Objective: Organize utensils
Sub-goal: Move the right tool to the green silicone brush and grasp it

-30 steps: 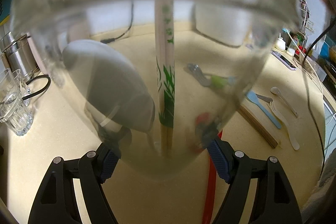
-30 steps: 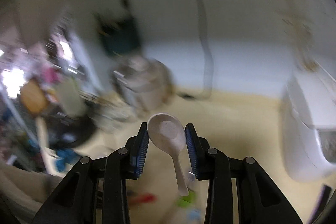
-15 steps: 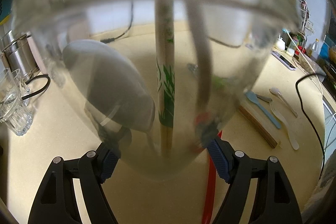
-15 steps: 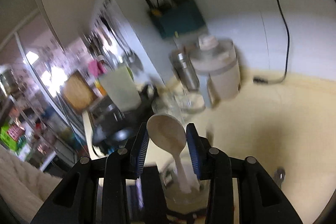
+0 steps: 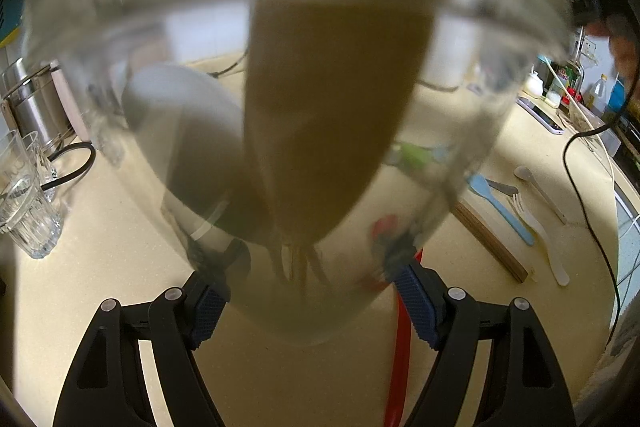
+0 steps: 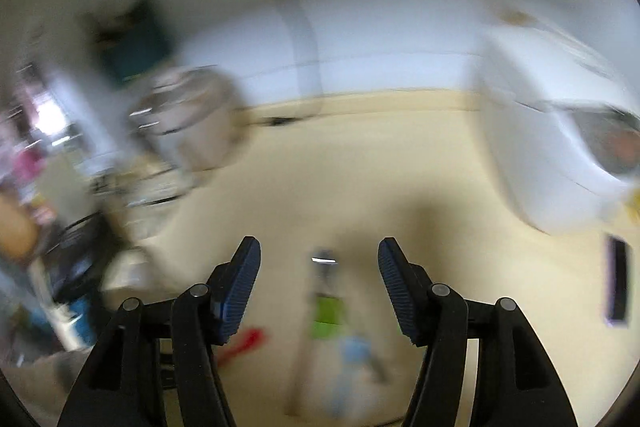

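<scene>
The left gripper clamps the clear cup steady as a collector, while the right gripper, jaws just opened and empty, has seemingly dropped its spoon in.

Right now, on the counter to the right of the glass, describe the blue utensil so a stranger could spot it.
Start at the big clear glass held in the left claw and look right to the wooden board on the beige counter. The blue utensil lies beside it, the only sky-blue piece among pale cream ones.
</scene>
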Demonstrator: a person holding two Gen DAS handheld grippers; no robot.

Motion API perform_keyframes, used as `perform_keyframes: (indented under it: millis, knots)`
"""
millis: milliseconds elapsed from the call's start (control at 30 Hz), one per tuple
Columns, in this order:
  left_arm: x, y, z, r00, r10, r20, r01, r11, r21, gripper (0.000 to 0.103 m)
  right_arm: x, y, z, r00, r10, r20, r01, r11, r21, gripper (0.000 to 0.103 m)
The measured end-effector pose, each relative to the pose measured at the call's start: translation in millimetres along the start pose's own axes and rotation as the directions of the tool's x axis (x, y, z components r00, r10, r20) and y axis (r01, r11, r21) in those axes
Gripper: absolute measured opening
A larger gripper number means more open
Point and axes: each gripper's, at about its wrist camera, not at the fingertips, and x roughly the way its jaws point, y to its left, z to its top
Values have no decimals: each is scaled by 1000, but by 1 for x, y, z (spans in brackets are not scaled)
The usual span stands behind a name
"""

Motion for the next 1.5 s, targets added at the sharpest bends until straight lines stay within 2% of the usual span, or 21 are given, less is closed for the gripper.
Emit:
perform_keyframes:
  millis: [33, 67, 100, 133, 233, 300, 333, 433, 533, 600, 667, 800, 900, 1000, 1067, 1167, 1300, 1367, 1433, 1500]
  knots:
    - [0, 0, 0, 1000, 0, 0, 0, 1000, 0, 80, 4, -11, -3, 999, -14, -31, 15, 999, 40, 63]
    - [0, 0, 0, 1000, 0, 0, 0, 1000, 0, 80, 10, -21, -6, 996, 54, -69, -49, 996, 77, 63]
    - [0, 0, 0, 1000, -1, 0, 1, 1000, 0, 80, 15, -28, -9, 992, 89, -91, -79, 991, 105, 63]
    - [0, 0, 0, 1000, 0, 0, 0, 1000, 0, 80, 20, -29, -12, 993, 56, -101, -46, 995, 92, 63]
    - [0, 0, 0, 1000, 0, 0, 0, 1000, 0, 80, 39, -11, -18, 989, -104, -105, 95, 992, -86, 63]
    - [0, 0, 0, 1000, 0, 0, 0, 1000, 0, 80, 57, 4, -21, 985, -123, -122, 102, 981, -166, 63]
    - [0, 0, 0, 1000, 0, 0, 0, 1000, 0, 80, 63, 8, -20, 984, -116, -135, 93, 981, -171, 63]
    - [0, 0, 0, 1000, 0, 0, 0, 1000, 0, 80, 94, 19, -15, 979, -21, -203, -2, 993, -115, 63]
    - [0, 0, 0, 1000, 0, 0, 0, 1000, 0, 80, 123, 24, -11, 966, 30, -258, -45, 998, -52, 63]
    - [0, 0, 0, 1000, 0, 0, 0, 1000, 0, 80, 141, 27, -14, 957, 26, -288, -42, 998, -51, 63]
    - [0, 0, 0, 1000, 0, 0, 0, 1000, 0, 80, 148, 34, -20, 951, 26, -308, -49, 996, -69, 58]
    - [0, 0, 0, 1000, -1, 0, 1, 1000, 0, 80, 148, 35, -34, 938, 69, -341, -94, 994, -60, 56]
    - [0, 1, 0, 1000, -1, 0, 1, 1000, 0, 80, 140, 33, -49, 936, 91, -339, -122, 990, -70, 56]
    - [0, 1, 0, 1000, -1, 0, 1, 1000, 0, 80, 132, 38, -65, 935, 70, -348, -128, 981, -146, 48]
    - [0, 1, 0, 1000, -1, 0, 1, 1000, 0, 80, 134, 39, -76, 933, 26, -358, -98, 978, -184, 40]
    - [0, 1, 0, 1000, -1, 0, 1, 1000, 0, 80, 138, 31, -81, 931, 52, -360, -102, 987, -121, 38]
    - [-1, 1, 0, 1000, -1, 0, 1, 1000, 0, 80, 141, 29, -77, 935, 71, -348, -111, 989, -96, 38]
    - [-1, 1, 0, 1000, -1, 0, 1, 1000, 0, 80, 145, 23, -71, 929, 121, -350, -143, 989, -37, 31]
    - [-1, 1, 1, 1000, -1, 0, 1, 1000, 0, 80, 148, 16, -69, 915, 186, -359, -185, 982, 39, 31]
    - [-1, 1, 1, 1000, -2, 0, 2, 1000, 1, 80, 145, 12, -70, 910, 215, -353, -205, 976, 66, 31]
